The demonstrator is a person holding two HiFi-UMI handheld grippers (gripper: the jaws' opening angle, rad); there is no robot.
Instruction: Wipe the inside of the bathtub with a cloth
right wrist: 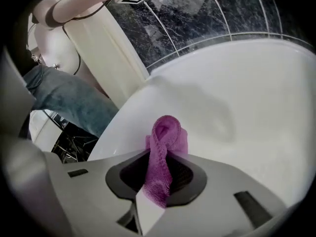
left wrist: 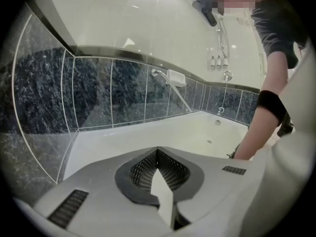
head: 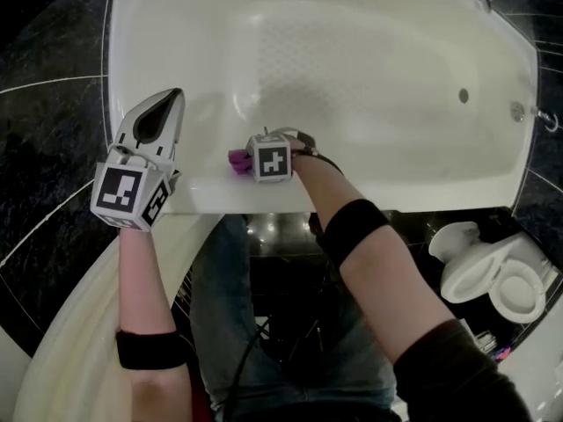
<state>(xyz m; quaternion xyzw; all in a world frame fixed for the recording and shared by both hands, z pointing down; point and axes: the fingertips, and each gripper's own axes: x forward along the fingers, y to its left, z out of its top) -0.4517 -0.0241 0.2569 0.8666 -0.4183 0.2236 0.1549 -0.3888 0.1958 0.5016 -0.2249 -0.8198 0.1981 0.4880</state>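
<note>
Cloth (right wrist: 165, 147), purple and bunched, is clamped between the jaws of my right gripper (head: 250, 159), and its folded end stands out in front of them. I hold it at the near inner wall of the white bathtub (head: 378, 77), just under the rim. My left gripper (head: 172, 104) is over the rim at the left, apart from the cloth. Its jaws are together, with nothing between them. Dark marbled tiles (left wrist: 94, 93) surround the bathtub.

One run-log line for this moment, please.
right gripper: shut on purple cloth, at near inner wall of bathtub | left gripper: shut, empty, over near rim
</note>
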